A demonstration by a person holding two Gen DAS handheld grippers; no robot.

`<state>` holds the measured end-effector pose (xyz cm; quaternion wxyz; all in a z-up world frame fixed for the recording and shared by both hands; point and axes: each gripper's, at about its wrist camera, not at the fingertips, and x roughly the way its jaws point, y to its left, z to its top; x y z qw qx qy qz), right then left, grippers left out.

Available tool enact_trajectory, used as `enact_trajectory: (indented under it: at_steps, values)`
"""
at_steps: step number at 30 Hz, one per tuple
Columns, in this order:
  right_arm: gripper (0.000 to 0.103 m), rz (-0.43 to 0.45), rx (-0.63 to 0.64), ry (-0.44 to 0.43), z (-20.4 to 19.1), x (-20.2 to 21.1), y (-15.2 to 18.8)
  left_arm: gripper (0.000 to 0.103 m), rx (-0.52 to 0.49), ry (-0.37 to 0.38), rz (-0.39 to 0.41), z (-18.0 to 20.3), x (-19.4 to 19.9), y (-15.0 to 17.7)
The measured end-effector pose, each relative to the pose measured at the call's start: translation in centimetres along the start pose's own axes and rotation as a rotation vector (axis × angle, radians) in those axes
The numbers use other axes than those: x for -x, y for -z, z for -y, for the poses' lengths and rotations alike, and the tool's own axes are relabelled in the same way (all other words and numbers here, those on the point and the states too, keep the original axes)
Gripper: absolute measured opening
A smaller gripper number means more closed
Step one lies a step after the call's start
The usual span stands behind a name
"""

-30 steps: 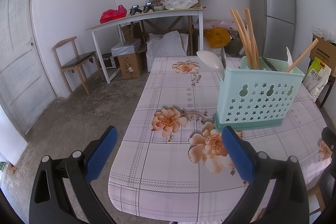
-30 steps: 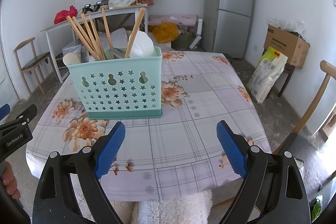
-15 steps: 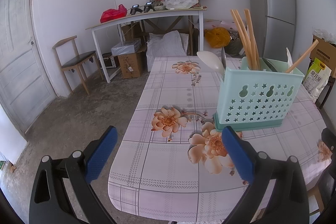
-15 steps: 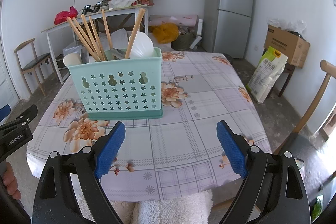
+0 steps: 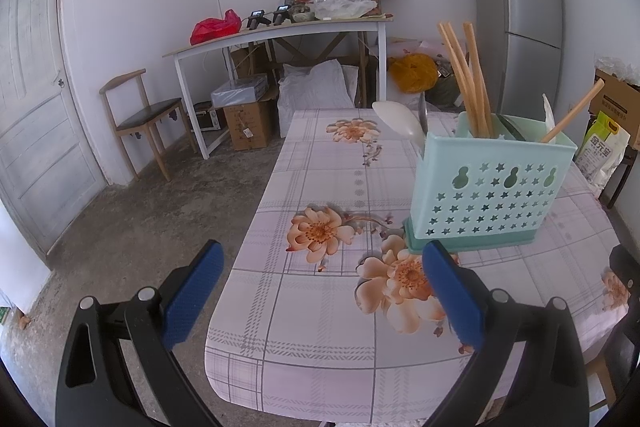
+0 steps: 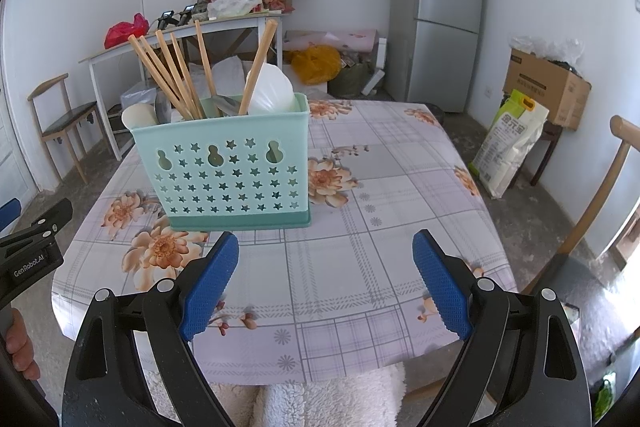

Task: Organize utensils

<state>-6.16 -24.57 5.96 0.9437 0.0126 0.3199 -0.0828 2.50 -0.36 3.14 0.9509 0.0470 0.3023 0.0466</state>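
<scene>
Home dining room, fridge (image 6: 438, 15), floral-clothed table (image 6: 380, 227)

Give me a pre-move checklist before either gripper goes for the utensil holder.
1. Left gripper open, nothing between its pads: ok.
2. Right gripper open, nothing between its pads: ok.
3. Utensil holder upright on the table: ok.
4. Chopsticks and white spoon stand inside the holder: ok.
5. No loose utensils on the visible tablecloth: ok.
6. Which compartment holds what: cannot tell.
</scene>
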Motion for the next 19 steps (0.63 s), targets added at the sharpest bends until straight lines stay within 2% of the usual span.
enact_trajectory:
  at_steps: [19]
  values:
    - [0.085, 0.002, -0.002, -0.001, 0.01, -0.02, 0.00, 0.097, 0.004, -0.001, -0.008, 0.50, -0.02, -0.05]
